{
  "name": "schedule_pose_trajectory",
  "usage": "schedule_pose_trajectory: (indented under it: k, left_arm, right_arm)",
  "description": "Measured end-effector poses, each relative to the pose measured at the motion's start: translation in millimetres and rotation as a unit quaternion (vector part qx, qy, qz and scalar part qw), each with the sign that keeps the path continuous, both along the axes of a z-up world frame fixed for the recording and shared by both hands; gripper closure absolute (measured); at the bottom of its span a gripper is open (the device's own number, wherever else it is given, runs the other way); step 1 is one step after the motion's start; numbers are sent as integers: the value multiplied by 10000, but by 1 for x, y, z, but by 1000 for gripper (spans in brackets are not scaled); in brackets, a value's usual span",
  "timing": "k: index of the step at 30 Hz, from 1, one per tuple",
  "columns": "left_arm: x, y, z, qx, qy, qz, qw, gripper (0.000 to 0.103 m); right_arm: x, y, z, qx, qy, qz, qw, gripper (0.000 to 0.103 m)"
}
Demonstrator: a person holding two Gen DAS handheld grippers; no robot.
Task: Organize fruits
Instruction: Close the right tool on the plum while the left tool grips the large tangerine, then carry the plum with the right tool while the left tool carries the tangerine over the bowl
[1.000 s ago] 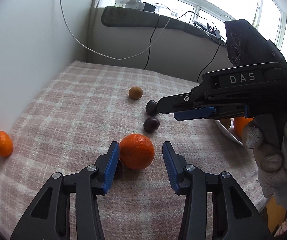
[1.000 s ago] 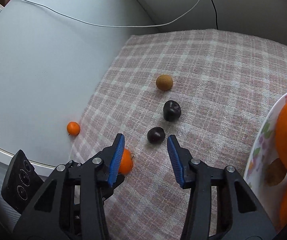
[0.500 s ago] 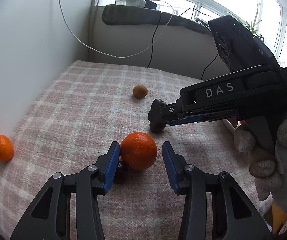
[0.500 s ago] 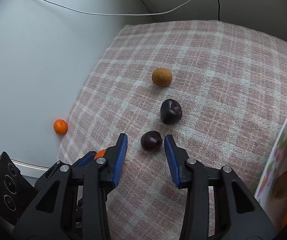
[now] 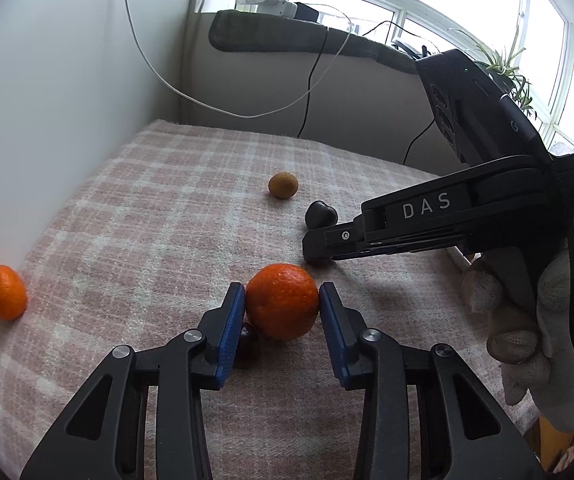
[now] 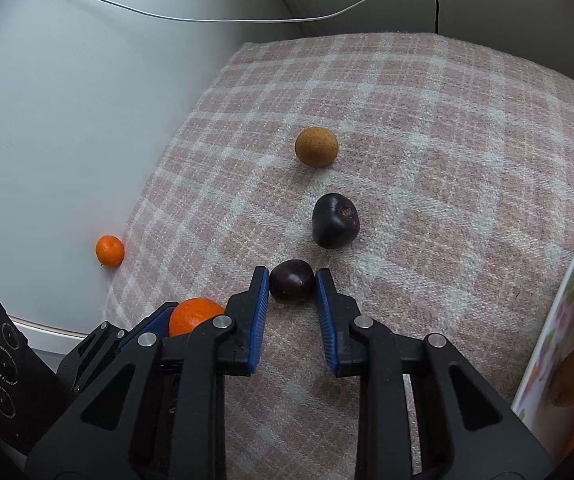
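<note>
Your right gripper point(image 6: 291, 282) was clamped on the dark plum point(image 6: 291, 281) at bench centre, plate point(image 6: 559, 312) at 3 o'clock. Left gripper point(image 5: 281, 306) was closing on the orange point(image 5: 282, 300), pads apparently touching. Both fruits light, round, bruisable: grip the equator.

On the pink checked blanket point(image 6: 427, 120), two round orange citrus fruits are counted: one between the left gripper's point(image 5: 281, 310) pads point(image 5: 283, 306), one far to its left point(image 5: 5, 297). Three dark fruits are counted: one between the right gripper's point(image 6: 291, 286) pads point(image 6: 291, 281), one just beyond point(image 6: 335, 221), one beside the left gripper point(image 5: 249, 344). One round brown fruit point(image 6: 316, 146) is counted further ahead.
</note>
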State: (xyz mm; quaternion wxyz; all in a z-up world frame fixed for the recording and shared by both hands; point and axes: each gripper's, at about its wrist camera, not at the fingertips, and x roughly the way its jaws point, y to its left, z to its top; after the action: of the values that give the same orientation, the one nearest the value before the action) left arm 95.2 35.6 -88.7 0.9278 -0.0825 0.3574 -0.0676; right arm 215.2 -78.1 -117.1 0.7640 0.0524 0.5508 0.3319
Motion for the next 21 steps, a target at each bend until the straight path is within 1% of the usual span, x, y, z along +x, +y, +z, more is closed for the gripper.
schedule_pose_trajectory:
  k: [4, 10, 21]
  left_arm:
    - [-9, 3, 5, -90, -60, 29, 9999, 67]
    - [-20, 1, 17, -248, -184, 14, 9995, 67]
    - [-32, -19, 38, -518, -385, -211, 9977, 67]
  right_arm:
    - [-3, -7, 9, 113, -77, -38, 9999, 78]
    - [-13, -22, 31, 240, -352, -58, 9991, 78]
    - [-43, -73, 74, 397, -995, -231, 9940, 78]
